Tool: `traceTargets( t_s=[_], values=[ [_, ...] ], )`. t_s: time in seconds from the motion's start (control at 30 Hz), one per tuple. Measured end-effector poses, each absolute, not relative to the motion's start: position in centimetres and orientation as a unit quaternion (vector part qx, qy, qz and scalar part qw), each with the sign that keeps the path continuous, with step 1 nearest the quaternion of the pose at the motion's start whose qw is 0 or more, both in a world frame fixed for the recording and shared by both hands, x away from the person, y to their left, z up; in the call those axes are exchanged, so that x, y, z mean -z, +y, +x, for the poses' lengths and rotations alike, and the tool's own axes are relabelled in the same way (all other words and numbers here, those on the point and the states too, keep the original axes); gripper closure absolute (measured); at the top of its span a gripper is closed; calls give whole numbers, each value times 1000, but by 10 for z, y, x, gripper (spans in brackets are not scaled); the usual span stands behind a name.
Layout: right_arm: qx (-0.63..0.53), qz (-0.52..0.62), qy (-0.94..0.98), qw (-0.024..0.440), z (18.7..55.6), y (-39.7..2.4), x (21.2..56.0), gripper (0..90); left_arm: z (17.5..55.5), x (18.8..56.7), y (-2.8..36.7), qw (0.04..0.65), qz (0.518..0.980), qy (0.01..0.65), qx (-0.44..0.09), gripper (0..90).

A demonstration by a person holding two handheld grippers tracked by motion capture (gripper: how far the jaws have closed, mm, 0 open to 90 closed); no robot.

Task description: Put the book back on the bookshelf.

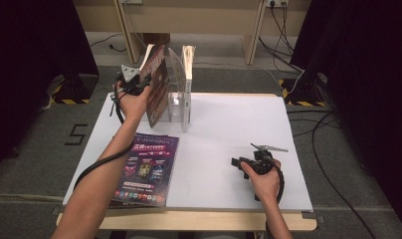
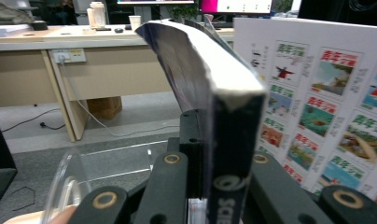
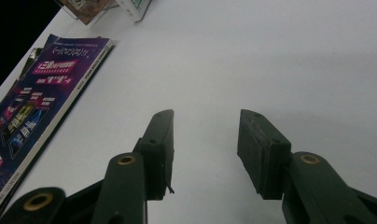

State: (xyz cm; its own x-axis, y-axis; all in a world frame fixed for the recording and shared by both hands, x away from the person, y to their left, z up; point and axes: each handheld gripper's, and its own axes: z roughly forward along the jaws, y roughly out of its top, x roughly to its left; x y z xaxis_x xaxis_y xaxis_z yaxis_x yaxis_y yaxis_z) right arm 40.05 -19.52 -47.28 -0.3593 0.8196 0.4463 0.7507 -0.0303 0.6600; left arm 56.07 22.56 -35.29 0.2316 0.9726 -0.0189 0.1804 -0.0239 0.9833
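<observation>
A dark-covered magazine (image 1: 158, 87) stands upright at the back left of the white table (image 1: 229, 129), in a clear plastic rack (image 1: 176, 107). My left gripper (image 1: 145, 83) is shut on its spine edge; in the left gripper view the jaws (image 2: 210, 158) pinch the thick dark spine (image 2: 231, 154) and its pages bend away above. A white magazine (image 1: 188, 82) with small coloured cover pictures (image 2: 326, 107) stands just beside it in the rack. A purple magazine (image 1: 147, 167) lies flat at the front left. My right gripper (image 1: 237, 162) rests low over the table at the front right, open with nothing between its pads (image 3: 205, 149).
The clear rack's curved wall (image 2: 70, 177) shows low in the left gripper view. The purple magazine (image 3: 42, 93) lies to the left of my right gripper. Wooden desk legs and cables stand on the floor beyond the table; dark curtains flank both sides.
</observation>
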Motion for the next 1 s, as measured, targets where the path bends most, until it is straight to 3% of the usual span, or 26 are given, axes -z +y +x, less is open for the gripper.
traceTargets(
  t_s=[1.0],
  values=[
    [-438, 564, 699, 38, 399, -190, 473, 563, 543, 362, 246, 512, 581, 517, -364, 614]
  ],
)
